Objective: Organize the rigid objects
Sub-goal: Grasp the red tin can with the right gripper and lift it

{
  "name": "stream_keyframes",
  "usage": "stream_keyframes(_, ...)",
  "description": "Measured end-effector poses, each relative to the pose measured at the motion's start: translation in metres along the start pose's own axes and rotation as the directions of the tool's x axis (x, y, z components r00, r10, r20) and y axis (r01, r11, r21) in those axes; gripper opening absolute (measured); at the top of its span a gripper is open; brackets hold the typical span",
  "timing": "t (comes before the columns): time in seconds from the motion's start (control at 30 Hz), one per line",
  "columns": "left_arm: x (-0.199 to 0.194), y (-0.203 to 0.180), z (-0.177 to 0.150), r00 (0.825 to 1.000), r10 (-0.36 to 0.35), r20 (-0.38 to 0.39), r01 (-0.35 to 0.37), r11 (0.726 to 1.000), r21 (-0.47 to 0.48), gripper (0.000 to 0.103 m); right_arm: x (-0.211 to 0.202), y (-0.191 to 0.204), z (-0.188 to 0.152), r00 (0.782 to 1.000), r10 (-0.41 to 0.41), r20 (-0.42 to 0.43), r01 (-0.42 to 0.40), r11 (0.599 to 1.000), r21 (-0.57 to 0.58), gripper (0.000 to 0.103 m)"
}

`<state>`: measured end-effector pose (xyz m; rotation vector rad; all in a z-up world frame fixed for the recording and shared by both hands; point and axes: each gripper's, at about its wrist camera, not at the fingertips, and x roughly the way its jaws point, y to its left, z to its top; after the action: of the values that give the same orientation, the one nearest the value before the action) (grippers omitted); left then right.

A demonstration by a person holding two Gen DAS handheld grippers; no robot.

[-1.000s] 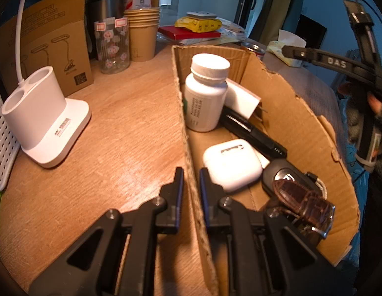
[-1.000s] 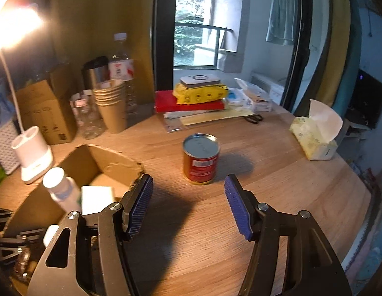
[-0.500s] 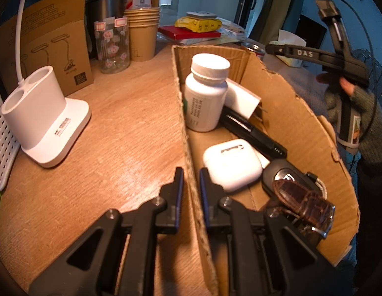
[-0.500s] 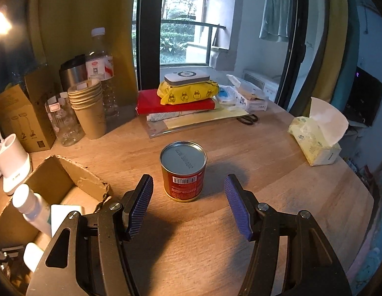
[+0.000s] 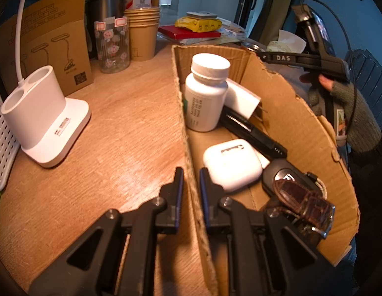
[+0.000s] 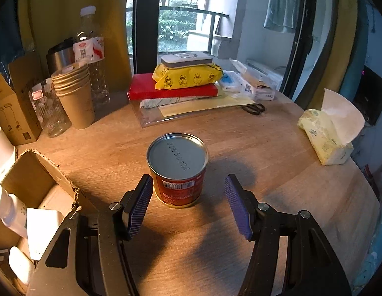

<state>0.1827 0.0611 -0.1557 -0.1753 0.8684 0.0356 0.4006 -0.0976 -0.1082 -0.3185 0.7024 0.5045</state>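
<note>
On the tabletop (image 6: pixel 240 148), my left tool (image 5: pixel 191 180) pinches the part-filled box (image 5: pixel 301 128) wall; beside it, my right tool (image 6: pixel 188 197) gapes around the unpacked can (image 6: pixel 177 170).

A round wooden table (image 6: pixel 252 148) carries everything. Near its middle stands a red tin can (image 6: pixel 177 170), upright, lid up. At the left edge sits an open cardboard box (image 5: pixel 301 123); beside it, nearer that edge, a white lamp base (image 5: pixel 43 123) rests in front of a brown carton (image 5: pixel 50 39). Along the far edge stand a patterned glass jar (image 5: pixel 113 44), a stack of paper cups (image 6: pixel 76 98), a steel mug (image 6: pixel 59 58) and a plastic water bottle (image 6: pixel 92 56). A clear sleeve (image 6: pixel 151 118) with books piled on it lies at the far middle, scissors (image 6: pixel 255 108) just beside. A tissue pack (image 6: pixel 326 135) sits near the right edge.
</note>
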Motion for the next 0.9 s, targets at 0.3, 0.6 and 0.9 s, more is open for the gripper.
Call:
stream_keyframes(0.3,0.000,0.000,0.000,1.000,0.000,0.000,0.000,1.000,0.000,0.014,0.018,0.008,0.010,1.000,-0.002,-0.018,0.002,1.000,-0.021,0.064)
stream_keyframes(0.6,0.000,0.001,0.000,1.000,-0.002,0.002,0.002,1.000,0.001,0.014,0.037,0.008,0.009,0.999,-0.014,-0.040,0.013,1.000,-0.021,0.064)
stream_keyframes(0.9,0.000,0.001,0.000,1.000,-0.002,0.001,0.002,1.000,0.000,0.014,0.034,0.012,0.009,1.000,-0.021,-0.020,0.020,0.999,-0.043,0.058)
